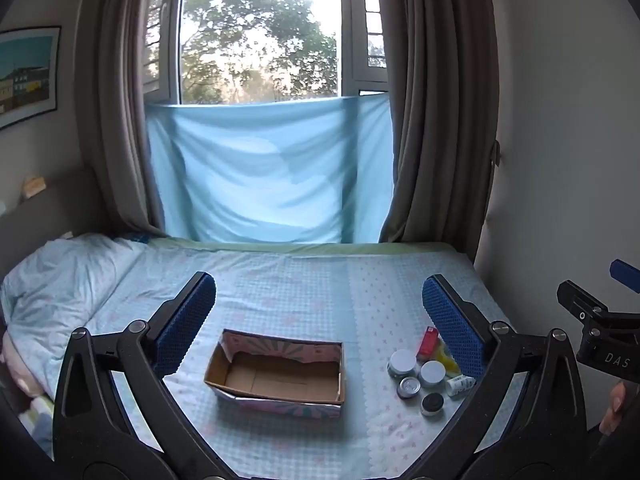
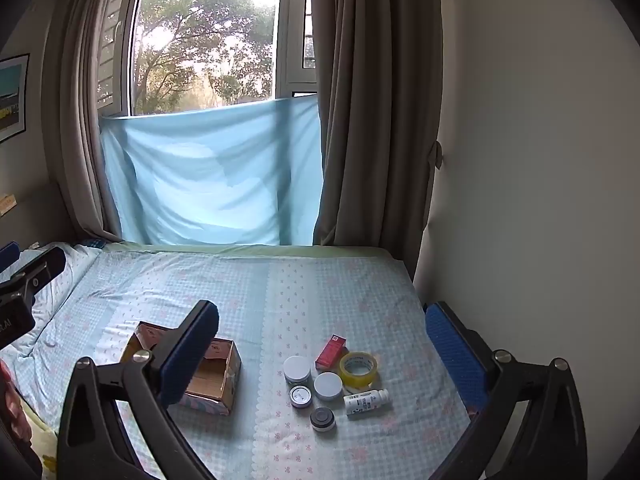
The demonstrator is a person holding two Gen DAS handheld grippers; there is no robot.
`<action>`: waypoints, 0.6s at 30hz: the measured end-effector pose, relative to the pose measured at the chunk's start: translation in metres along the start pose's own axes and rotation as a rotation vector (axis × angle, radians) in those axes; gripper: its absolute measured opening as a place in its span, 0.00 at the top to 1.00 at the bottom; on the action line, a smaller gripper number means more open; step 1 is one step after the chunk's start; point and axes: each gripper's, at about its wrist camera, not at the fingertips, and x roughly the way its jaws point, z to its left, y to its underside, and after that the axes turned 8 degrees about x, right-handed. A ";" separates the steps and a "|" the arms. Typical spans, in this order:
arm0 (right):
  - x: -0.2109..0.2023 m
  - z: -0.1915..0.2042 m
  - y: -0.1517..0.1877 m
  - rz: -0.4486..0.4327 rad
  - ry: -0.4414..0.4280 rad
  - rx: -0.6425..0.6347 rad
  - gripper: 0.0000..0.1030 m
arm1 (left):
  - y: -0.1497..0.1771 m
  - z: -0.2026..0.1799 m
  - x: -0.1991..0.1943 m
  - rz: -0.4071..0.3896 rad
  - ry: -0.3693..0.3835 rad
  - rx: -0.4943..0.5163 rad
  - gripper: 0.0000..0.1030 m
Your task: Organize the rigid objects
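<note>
An open, empty cardboard box [image 1: 280, 372] [image 2: 216, 376] sits on the bed. To its right lies a cluster: two white-lidded jars [image 2: 297, 369] [image 2: 328, 385], a small metal tin [image 2: 300, 396], a dark round jar [image 2: 322, 418], a white bottle on its side [image 2: 366, 401], a red carton [image 2: 330, 351] and a yellow tape roll [image 2: 358, 366]. My left gripper [image 1: 316, 320] is open and empty above the box. My right gripper [image 2: 320, 344] is open and empty above the cluster.
The bed has a light blue patterned sheet [image 2: 280, 288]. A pillow [image 1: 60, 276] lies at the left. Grey curtains [image 2: 372, 120], a blue cloth [image 1: 268, 168] and a window stand behind the bed. A wall [image 2: 540, 160] borders the bed's right side.
</note>
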 end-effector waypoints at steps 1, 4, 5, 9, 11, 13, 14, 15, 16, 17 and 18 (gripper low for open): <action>0.000 0.000 0.000 0.001 -0.001 -0.002 0.00 | -0.002 -0.002 -0.001 -0.001 -0.004 0.005 0.00; 0.000 0.001 0.000 0.001 -0.002 -0.008 0.00 | -0.004 -0.002 -0.001 -0.003 -0.006 0.008 0.00; -0.001 0.001 0.000 0.001 -0.004 -0.008 0.00 | -0.004 -0.002 -0.001 -0.004 -0.005 0.008 0.00; -0.001 0.002 0.000 0.002 -0.006 -0.006 0.00 | -0.005 -0.001 -0.001 -0.003 -0.004 0.005 0.00; 0.007 0.000 0.000 0.003 -0.009 -0.006 0.00 | -0.005 -0.001 0.000 0.000 -0.001 0.007 0.00; 0.008 0.001 0.000 0.001 -0.005 -0.009 0.00 | -0.005 -0.001 0.000 -0.003 -0.007 0.010 0.00; 0.008 0.001 0.000 -0.002 -0.002 -0.012 0.00 | -0.005 -0.001 0.000 -0.005 -0.008 0.011 0.00; 0.008 0.002 -0.001 -0.002 -0.002 -0.014 0.00 | -0.004 -0.001 0.000 -0.005 -0.009 0.010 0.00; 0.009 0.002 -0.001 -0.001 -0.004 -0.014 0.00 | -0.004 0.000 0.000 -0.006 -0.008 0.010 0.00; 0.009 0.002 -0.001 0.000 -0.005 -0.013 0.00 | -0.004 -0.001 0.000 -0.006 -0.010 0.008 0.00; 0.010 0.002 -0.002 -0.001 -0.006 -0.013 0.00 | -0.004 -0.001 0.000 -0.006 -0.012 0.007 0.00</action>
